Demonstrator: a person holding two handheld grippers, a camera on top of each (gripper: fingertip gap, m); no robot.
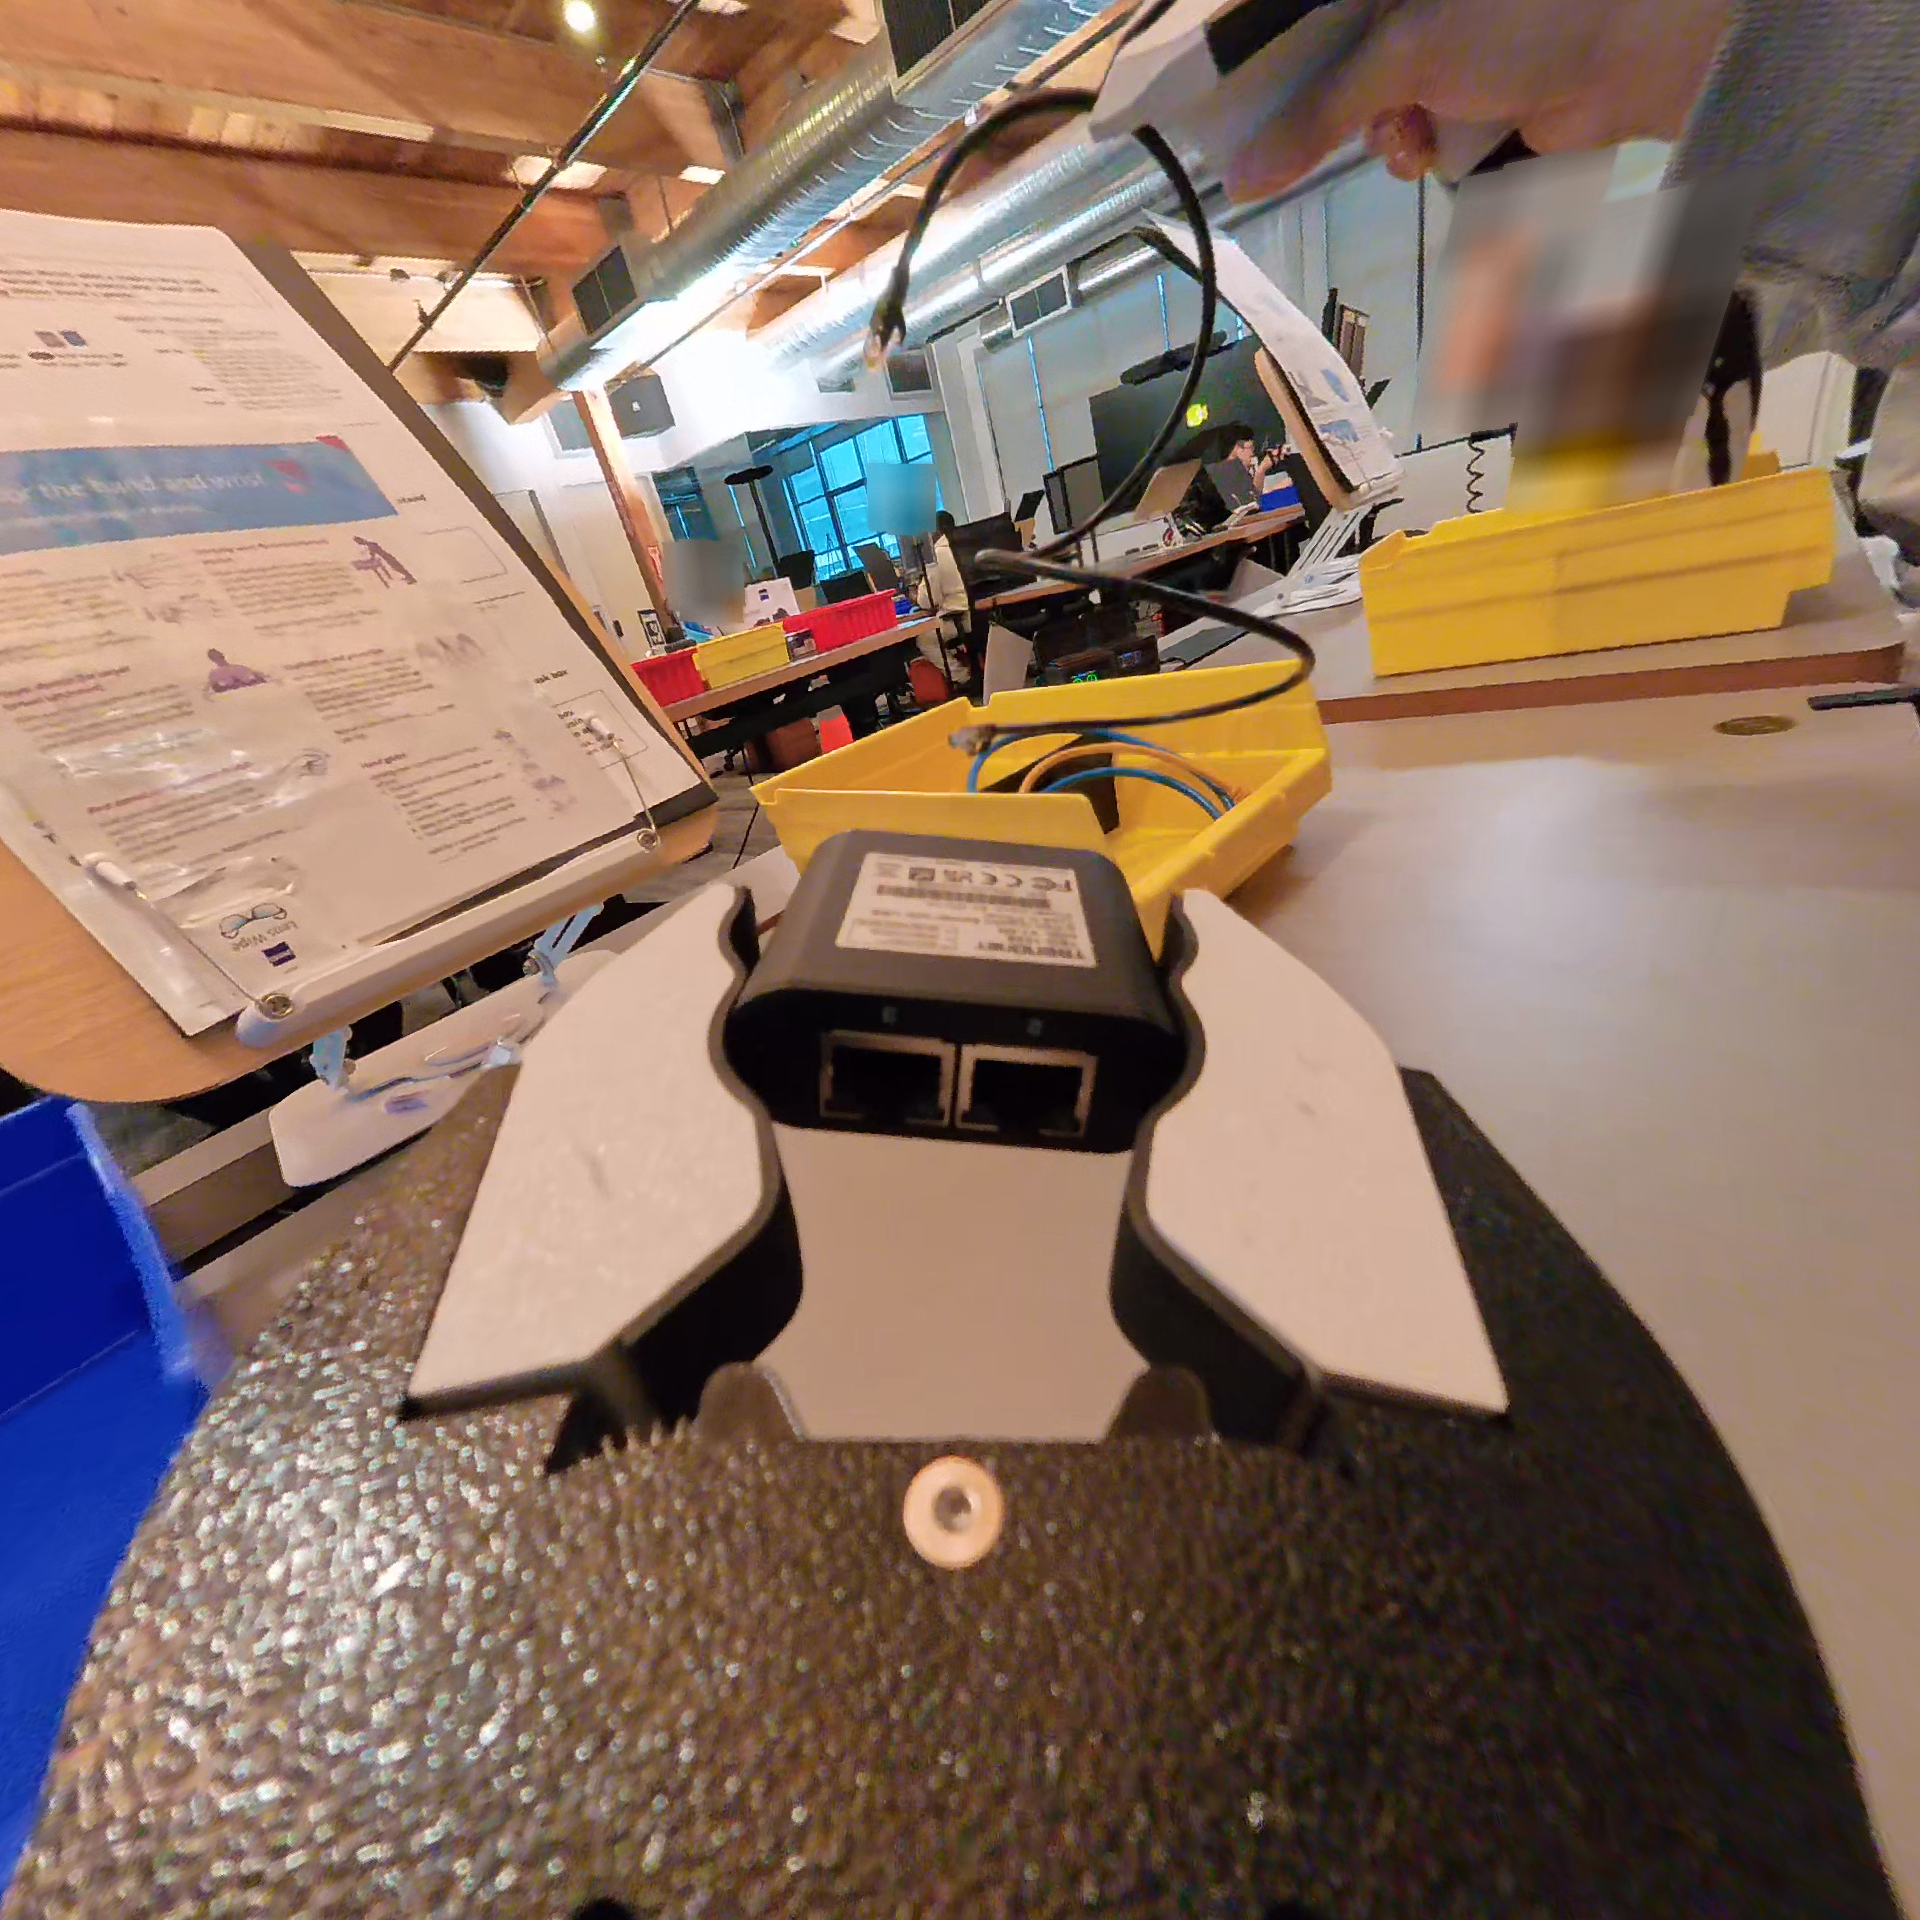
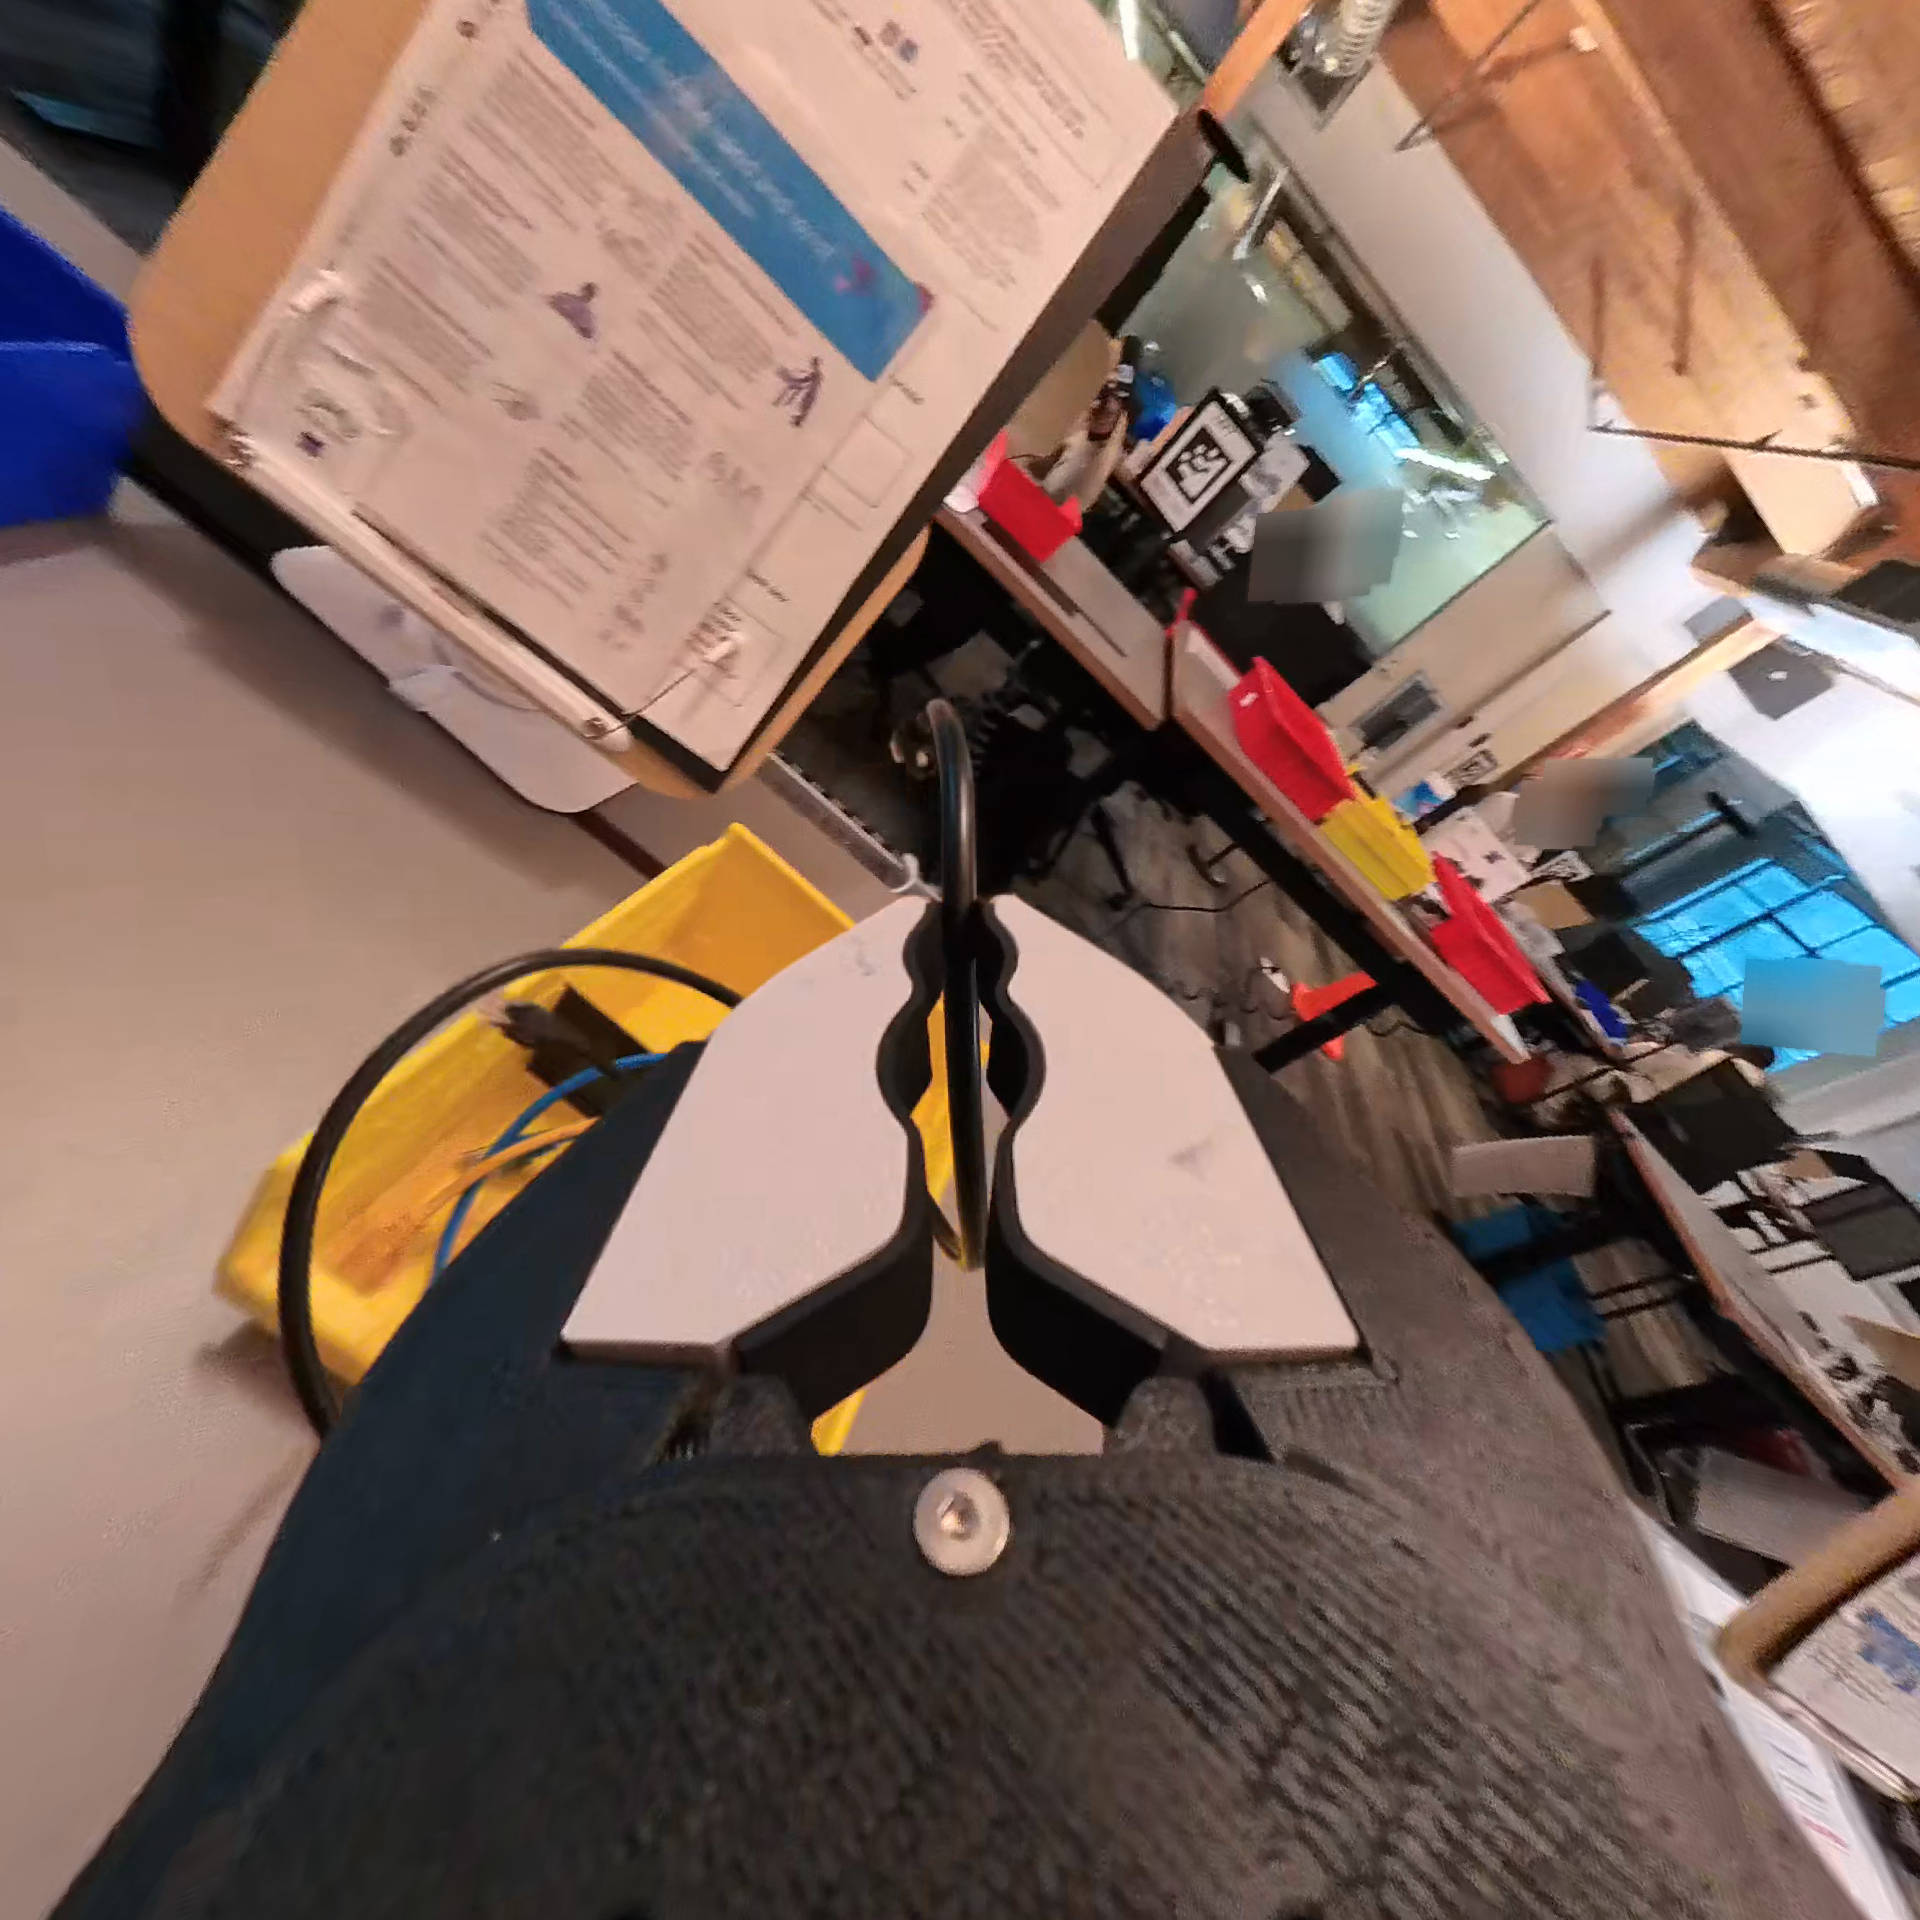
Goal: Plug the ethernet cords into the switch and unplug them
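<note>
My left gripper [image 1: 961, 925] is shut on a small black switch [image 1: 956, 997]. It holds the switch above the table with its two empty ports facing the camera. My right gripper [image 2: 958, 914] is shut on a black ethernet cord [image 2: 961, 1039]. In the left wrist view the right gripper [image 1: 1164, 94] is high at the upper right. The black cord [image 1: 1195, 343] loops down from it, and its plug [image 1: 885, 332] hangs free in the air. The cord's other end trails into the yellow bin [image 1: 1039, 800].
The yellow bin [image 2: 416, 1195] on the grey table [image 1: 1610, 987] holds blue and orange cords [image 1: 1132, 748]. A document stand [image 1: 260, 623] with a printed sheet is at the left, a blue bin [image 1: 73, 1299] at the near left, and another yellow bin [image 1: 1590, 571] at the far right.
</note>
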